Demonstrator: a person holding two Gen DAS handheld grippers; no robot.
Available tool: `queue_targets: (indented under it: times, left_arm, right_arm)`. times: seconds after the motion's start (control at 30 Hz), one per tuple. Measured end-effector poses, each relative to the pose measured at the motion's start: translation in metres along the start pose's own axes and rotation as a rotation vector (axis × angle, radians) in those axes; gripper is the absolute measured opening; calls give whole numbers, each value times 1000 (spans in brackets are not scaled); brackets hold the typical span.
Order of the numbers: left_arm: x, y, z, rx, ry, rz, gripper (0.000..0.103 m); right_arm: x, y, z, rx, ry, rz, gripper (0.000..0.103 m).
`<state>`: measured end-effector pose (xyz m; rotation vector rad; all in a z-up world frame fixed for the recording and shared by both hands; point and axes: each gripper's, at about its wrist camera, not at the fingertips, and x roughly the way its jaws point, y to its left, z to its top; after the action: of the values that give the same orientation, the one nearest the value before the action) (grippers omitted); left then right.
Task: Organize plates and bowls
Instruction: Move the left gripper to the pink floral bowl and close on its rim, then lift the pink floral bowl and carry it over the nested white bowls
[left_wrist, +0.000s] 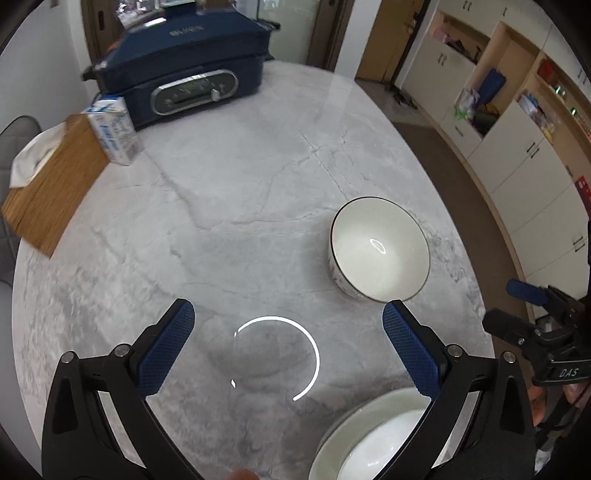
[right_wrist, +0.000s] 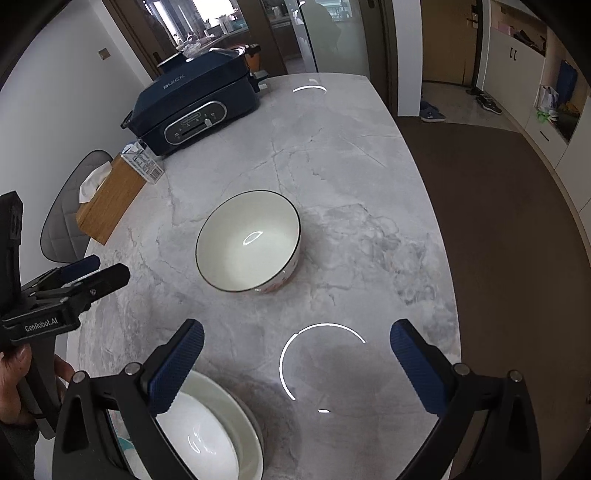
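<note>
1. My left gripper (left_wrist: 288, 349) hangs over bare table (left_wrist: 240, 184), jaws wide apart, nothing between them.
2. My right gripper (right_wrist: 297, 363) is likewise spread wide and empty.
3. The bowl (right_wrist: 247, 240) stands upright mid-table, ahead of both grippers.
4. A plate stack (right_wrist: 221, 428) sits at the near edge, between the grippers.
5. A cooker (right_wrist: 192, 107) is at the far end.

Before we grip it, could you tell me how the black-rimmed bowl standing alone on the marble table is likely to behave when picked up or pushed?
The bowl looks like glazed ceramic, so probably rigid, fairly heavy and breakable if dropped. Its glossy wall may slip between fingers. It stands upright on the smooth table, so a push would likely slide it rather than tip it.
</note>
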<state>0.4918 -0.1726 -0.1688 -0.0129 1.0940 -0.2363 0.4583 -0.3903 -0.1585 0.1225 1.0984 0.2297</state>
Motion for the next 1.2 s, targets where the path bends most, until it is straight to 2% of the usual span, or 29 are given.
queue_targets:
  times: [0.1,0.27,0.43,0.47,0.5,0.53,0.57,0.6,0.67,0.73,0.77,0.87,0.97,1.2]
  left_arm:
    - [32,-6,19,-13,79,-1,103]
    - [67,-16,35,0,105,12,102]
    - [98,-22,41,29,133,66,102]
    - [103,-23,42,31,134,70,98]
    - [106,-22,42,29,134,71,95]
    - [109,-19,41,22,137,67,80]
    - [112,-19,42,11,143,60,62]
    - [115,-18,42,-2,151,27,57]
    - [117,-23,43,5,150,5,34]
    - [118,-31,44,21,148,-11,18]
    - [117,-35,44,23,145,-15,10]
    - [117,-37,44,13,145,-13,6]
    - [109,-34,42,7,145,-27,6]
    - [54,-43,37,40,94,-40,6]
  right_arm:
    - [21,-8,22,47,25,26,103]
    - [55,-11,47,57,71,29,100]
    - [86,-18,56,86,127,21,84]
    - [91,-18,57,87,139,16,81]
    - [96,-18,58,80,152,13,74]
    - [101,-16,58,71,166,7,62]
    - [105,-15,58,66,177,3,55]
    - [108,-15,57,62,186,3,42]
    - [111,-15,58,67,190,32,37]
    - [111,-9,59,52,191,59,18]
    - [110,-4,59,40,192,68,13]
    - [110,6,60,14,197,44,13]
    - [106,3,59,49,198,85,13]
    - [58,20,54,3,143,84,14]
